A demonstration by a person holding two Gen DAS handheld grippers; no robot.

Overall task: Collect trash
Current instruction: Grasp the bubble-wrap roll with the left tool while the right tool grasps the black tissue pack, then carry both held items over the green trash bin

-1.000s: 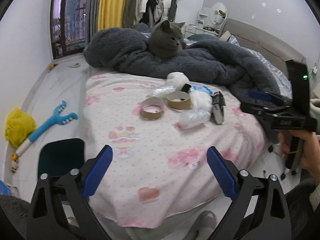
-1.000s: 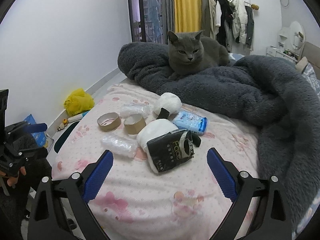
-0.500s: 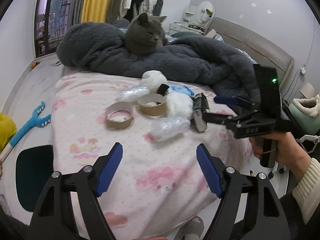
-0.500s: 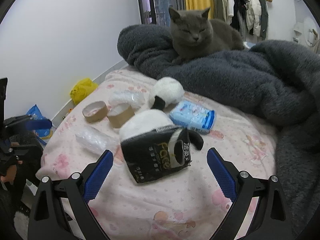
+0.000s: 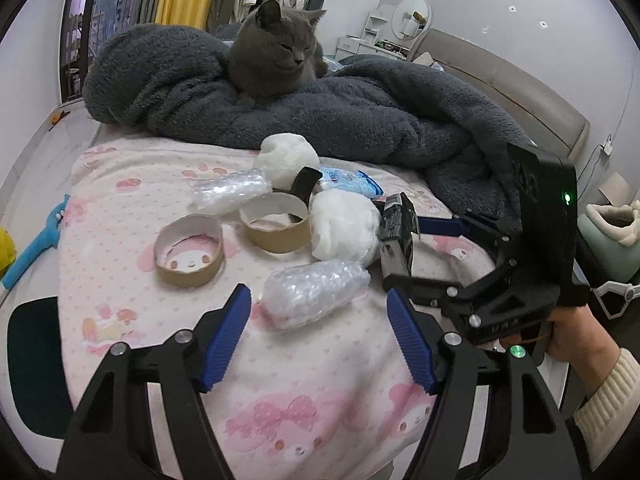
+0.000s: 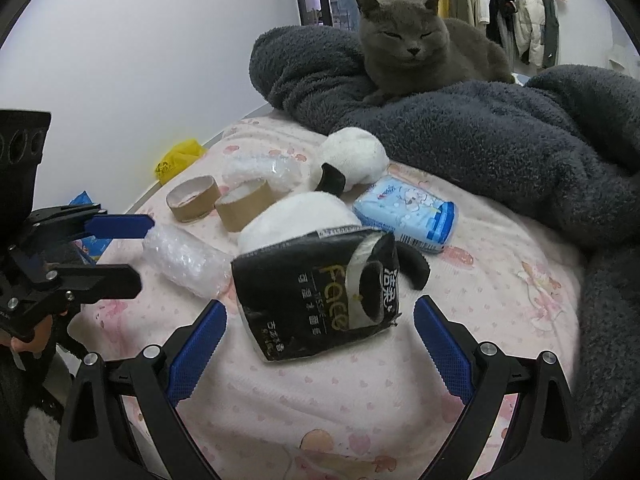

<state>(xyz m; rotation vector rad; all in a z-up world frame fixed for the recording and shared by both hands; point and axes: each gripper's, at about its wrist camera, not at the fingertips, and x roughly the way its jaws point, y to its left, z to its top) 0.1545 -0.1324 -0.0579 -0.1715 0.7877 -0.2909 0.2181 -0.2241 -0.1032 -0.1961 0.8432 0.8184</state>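
Observation:
Trash lies on the pink bedsheet (image 5: 168,352): a bubble-wrap roll (image 5: 316,292), two cardboard tape cores (image 5: 188,250) (image 5: 276,226), white cotton wads (image 5: 344,232), a black tissue pack (image 6: 320,292) and a blue tissue pack (image 6: 408,212). My left gripper (image 5: 320,340) is open, just in front of the bubble-wrap roll, which also shows in the right wrist view (image 6: 184,258). My right gripper (image 6: 316,352) is open, its fingers on either side of the black tissue pack's near end. It also shows in the left wrist view (image 5: 416,252) around the pack (image 5: 396,236).
A grey cat (image 5: 276,56) sits on a dark grey fleece blanket (image 5: 360,116) behind the trash. A second bubble-wrap roll (image 5: 230,190) lies at the back. On the floor to the left are a blue toy (image 5: 36,240), a yellow bag (image 6: 180,156) and a dark bin (image 5: 32,364).
Both grippers have moved forward onto the bed. The left one came up to the bubble-wrap roll, the right one up to the black tissue pack. Both stay open.

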